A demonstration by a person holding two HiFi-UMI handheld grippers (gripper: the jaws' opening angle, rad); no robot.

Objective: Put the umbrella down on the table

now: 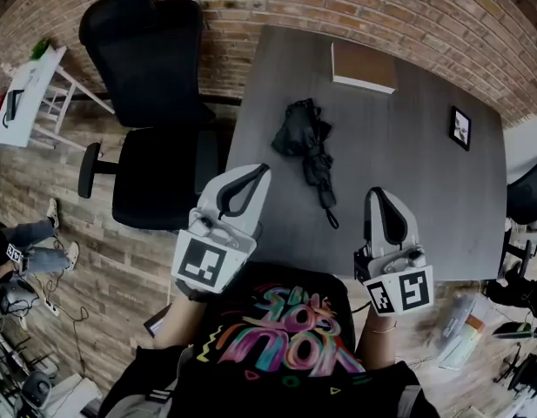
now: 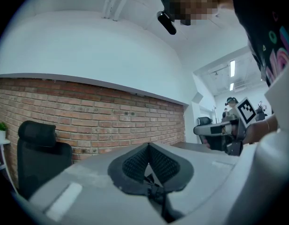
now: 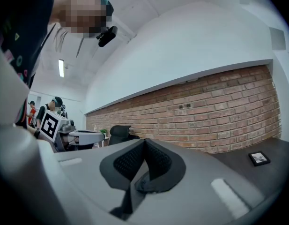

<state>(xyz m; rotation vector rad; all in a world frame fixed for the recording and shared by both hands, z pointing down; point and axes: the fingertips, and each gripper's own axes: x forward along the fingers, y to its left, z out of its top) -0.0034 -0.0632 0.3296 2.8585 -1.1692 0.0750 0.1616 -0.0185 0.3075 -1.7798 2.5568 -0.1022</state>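
Observation:
A folded black umbrella (image 1: 307, 146) lies on the dark grey table (image 1: 407, 172), its handle toward the near edge. My left gripper (image 1: 265, 169) hovers at the table's left front corner, left of the umbrella and apart from it, jaws together with nothing between them. My right gripper (image 1: 373, 192) sits near the front edge, right of the handle and not touching it, also shut and empty. In the left gripper view the left gripper's (image 2: 149, 145) ribbed pads meet at the tips. The right gripper view shows the right gripper's (image 3: 145, 140) pads closed the same way. The umbrella appears in neither gripper view.
A flat tan box (image 1: 364, 66) lies at the table's far edge and a small framed picture (image 1: 460, 127) at its right. A black office chair (image 1: 155, 103) stands left of the table, a white side table (image 1: 29, 94) beyond it. A brick wall (image 3: 205, 111) runs behind.

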